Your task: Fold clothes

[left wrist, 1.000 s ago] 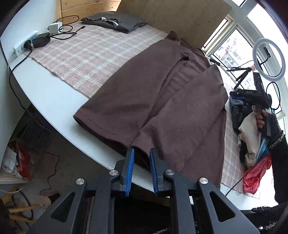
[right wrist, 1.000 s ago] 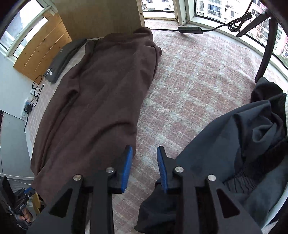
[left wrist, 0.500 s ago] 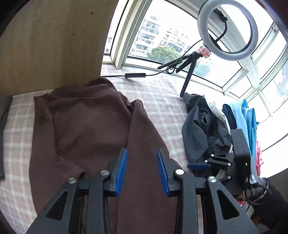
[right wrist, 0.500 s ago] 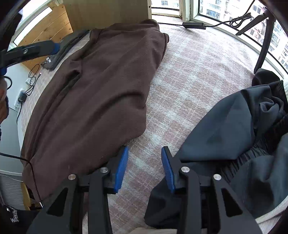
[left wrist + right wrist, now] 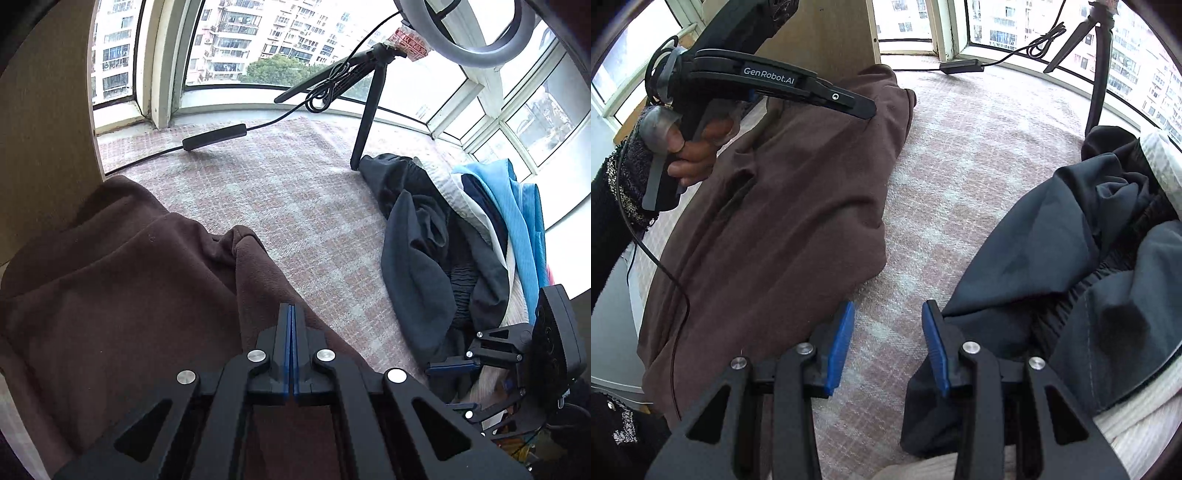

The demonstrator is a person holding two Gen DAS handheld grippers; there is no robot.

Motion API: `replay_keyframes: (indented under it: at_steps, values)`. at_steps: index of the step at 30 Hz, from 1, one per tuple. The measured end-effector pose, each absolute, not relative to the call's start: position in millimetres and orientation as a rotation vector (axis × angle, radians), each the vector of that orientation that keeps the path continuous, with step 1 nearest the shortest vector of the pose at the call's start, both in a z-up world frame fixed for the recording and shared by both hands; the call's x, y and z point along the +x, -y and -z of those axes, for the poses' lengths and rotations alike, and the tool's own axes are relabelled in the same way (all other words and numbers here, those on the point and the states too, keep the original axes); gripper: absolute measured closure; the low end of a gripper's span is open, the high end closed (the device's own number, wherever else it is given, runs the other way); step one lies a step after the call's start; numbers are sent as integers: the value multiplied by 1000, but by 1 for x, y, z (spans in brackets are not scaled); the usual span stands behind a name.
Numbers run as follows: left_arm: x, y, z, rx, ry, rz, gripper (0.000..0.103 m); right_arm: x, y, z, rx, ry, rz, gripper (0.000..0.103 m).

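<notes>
The brown garment (image 5: 122, 295) lies spread lengthwise on the pink plaid cloth (image 5: 295, 206) covering the bench, its far end by a wooden panel (image 5: 827, 33). The left hand-held gripper (image 5: 291, 314) hovers over the garment's right edge with its blue pads pressed together and no fabric visibly pinched between them. The right hand-held gripper (image 5: 888, 332) stands narrowly parted over bare plaid cloth, between the brown garment and a pile of dark grey clothes (image 5: 1071, 258), with nothing between its pads. A ring-light tripod (image 5: 365, 122) stands near the windows.
</notes>
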State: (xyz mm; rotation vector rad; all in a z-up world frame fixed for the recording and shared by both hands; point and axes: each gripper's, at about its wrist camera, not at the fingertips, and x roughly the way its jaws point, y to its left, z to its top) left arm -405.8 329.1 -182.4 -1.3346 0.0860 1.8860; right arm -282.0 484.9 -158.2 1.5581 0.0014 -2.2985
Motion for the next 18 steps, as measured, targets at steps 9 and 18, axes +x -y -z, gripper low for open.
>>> replay_keyframes:
  at_steps: [9, 18]
  values:
    - [-420, -306, 179, -1349, -8, -1866, 84, -282, -468, 172, 1594, -70, 2242, 65]
    - [-423, -346, 197, -1363, -151, -1805, 98, -283, -474, 173, 1593, -34, 2277, 65]
